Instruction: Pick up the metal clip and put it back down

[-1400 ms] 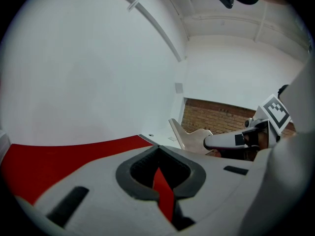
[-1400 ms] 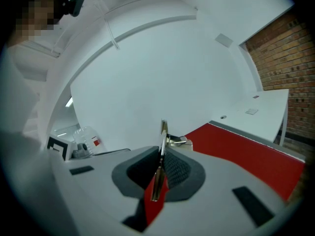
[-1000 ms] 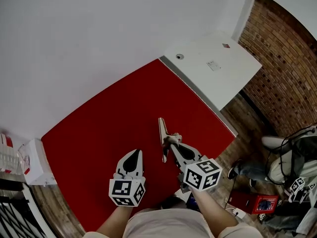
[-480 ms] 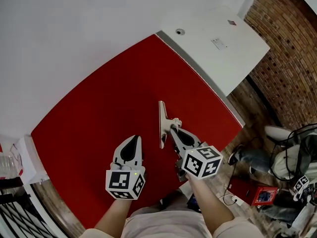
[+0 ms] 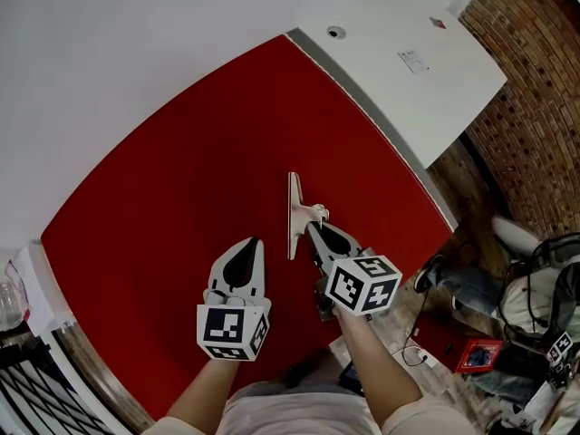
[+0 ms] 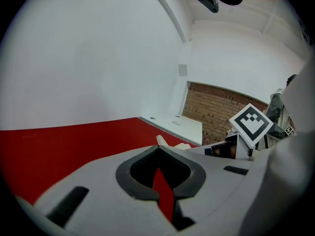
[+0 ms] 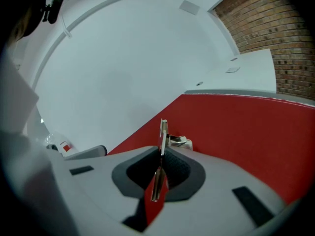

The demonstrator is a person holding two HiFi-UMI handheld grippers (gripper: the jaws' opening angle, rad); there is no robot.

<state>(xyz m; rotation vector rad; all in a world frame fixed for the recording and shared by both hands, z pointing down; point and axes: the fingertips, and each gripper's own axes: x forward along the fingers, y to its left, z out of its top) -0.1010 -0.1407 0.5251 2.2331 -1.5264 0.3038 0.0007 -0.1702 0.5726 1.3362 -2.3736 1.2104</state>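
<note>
At the near middle of the red tabletop [image 5: 181,170]: the metal clip [image 5: 294,214], a long flat strip standing on edge.
Right gripper [image 5: 313,229]: fingers pinch the clip's near handle end, and the strip points to the far side.
Left gripper [image 5: 249,243]: just left of the right one, fingers pressed together with nothing between them.
Clip against tabletop: cannot tell whether it touches.
Far right: white table [image 5: 408,71].

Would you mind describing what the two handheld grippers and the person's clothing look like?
Both the left gripper and right gripper have pale grey bodies tapering to a point, dark grey padding lining a teardrop-shaped opening, and a cube with black-and-white square markers at the rear. The person wears a pale top.
</note>
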